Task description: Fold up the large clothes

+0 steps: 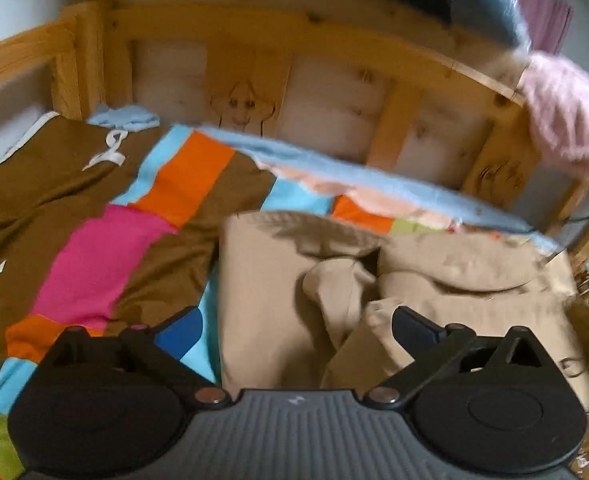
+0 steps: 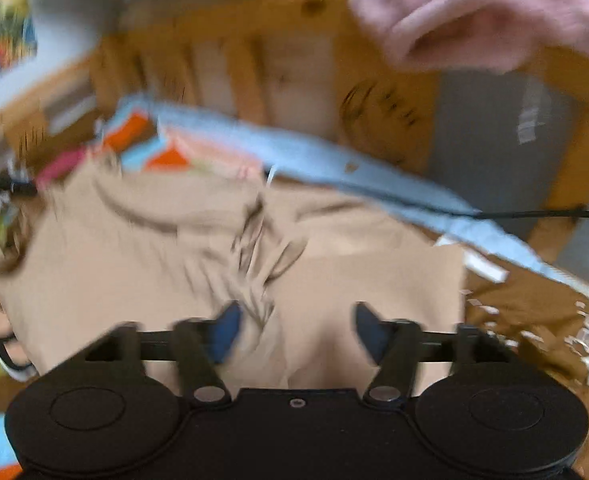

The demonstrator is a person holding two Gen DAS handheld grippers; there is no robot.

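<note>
A home bedroom: a pine bed frame (image 1: pixel 278 40) with a patchwork duvet (image 1: pixel 106 216) and pink curtain (image 1: pixel 542 12).

The tan shirt (image 1: pixel 434 304) (image 2: pixel 222 240) lay spread on a bed. It was all one colour, a soft light brown. It was bunched and wrinkled in the middle, with a floppy fold sticking up there. Its left part lay flatter and smoother. The far edge curved in a loose fold. It rested on top of a bright patchwork blanket (image 1: pixel 106 256) with pink, orange, blue and brown squares. The picture from the right side was blurry.
</note>
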